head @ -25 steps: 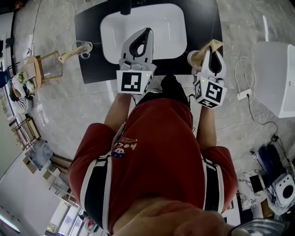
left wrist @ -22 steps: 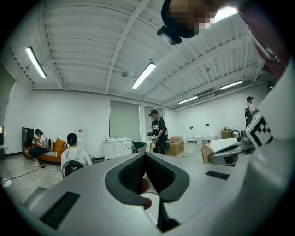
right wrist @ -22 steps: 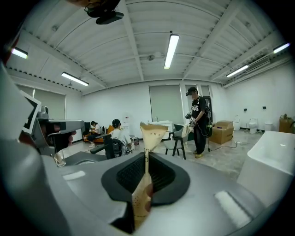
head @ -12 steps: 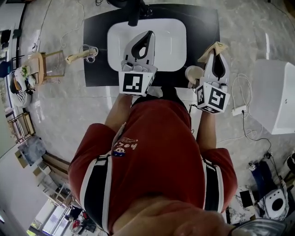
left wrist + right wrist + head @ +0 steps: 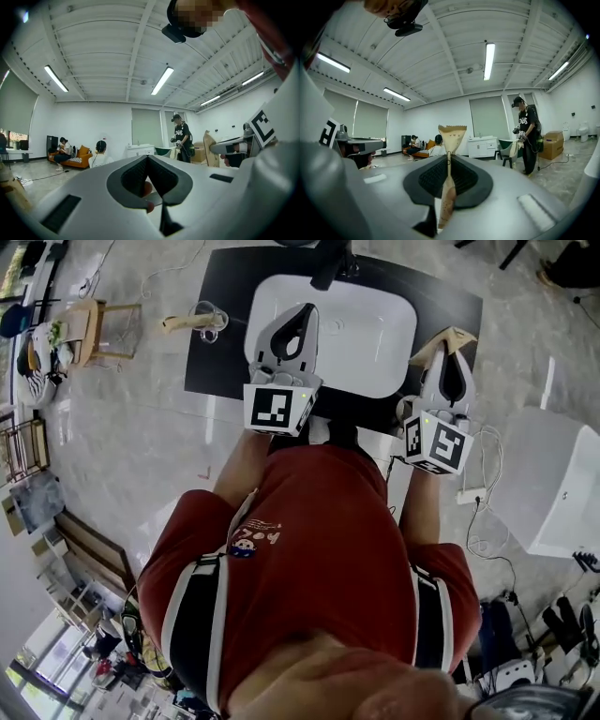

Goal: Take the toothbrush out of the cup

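the right claw point(image 5: 449, 161) is clamped on the paper-wrapped toothbrush point(image 5: 451, 133), which looks clear of the cup point(image 5: 402, 409) just beside it. the left claw point(image 5: 147, 157) is closed, empty. only setting it down seems left.

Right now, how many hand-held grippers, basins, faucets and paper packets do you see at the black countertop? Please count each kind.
Hand-held gripper: 2, the left hand-held gripper shut with nothing in it, the right hand-held gripper shut on the packet
White basin: 1
Dark faucet: 1
Tan paper packet: 1
Total: 5
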### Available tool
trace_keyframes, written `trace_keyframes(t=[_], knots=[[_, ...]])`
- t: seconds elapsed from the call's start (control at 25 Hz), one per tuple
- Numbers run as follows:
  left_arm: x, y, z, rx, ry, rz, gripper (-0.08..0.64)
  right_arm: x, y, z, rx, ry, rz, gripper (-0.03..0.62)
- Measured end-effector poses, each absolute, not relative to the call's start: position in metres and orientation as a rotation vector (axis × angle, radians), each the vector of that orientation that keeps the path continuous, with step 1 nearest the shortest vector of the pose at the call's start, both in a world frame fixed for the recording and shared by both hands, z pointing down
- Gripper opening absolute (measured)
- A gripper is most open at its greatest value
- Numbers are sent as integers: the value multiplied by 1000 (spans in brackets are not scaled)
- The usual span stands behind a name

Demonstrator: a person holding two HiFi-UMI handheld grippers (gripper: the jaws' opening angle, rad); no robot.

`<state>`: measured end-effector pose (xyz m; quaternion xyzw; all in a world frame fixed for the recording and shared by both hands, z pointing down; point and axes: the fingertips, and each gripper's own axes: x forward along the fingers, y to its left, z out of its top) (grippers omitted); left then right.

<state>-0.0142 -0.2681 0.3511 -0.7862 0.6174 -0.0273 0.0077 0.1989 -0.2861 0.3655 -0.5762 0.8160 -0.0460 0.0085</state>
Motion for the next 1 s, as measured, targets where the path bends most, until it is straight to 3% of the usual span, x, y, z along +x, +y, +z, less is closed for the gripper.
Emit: trace_keyframes(t=[0.76,1.0], knots=[[-255,-219,367,-2120,2360,-25,5,-68,-295,358,-1337,2867,-99,26],[-302,-204,381,-2021,2496,-51,5,-127,-290,362,-1212,2944,-92,26]])
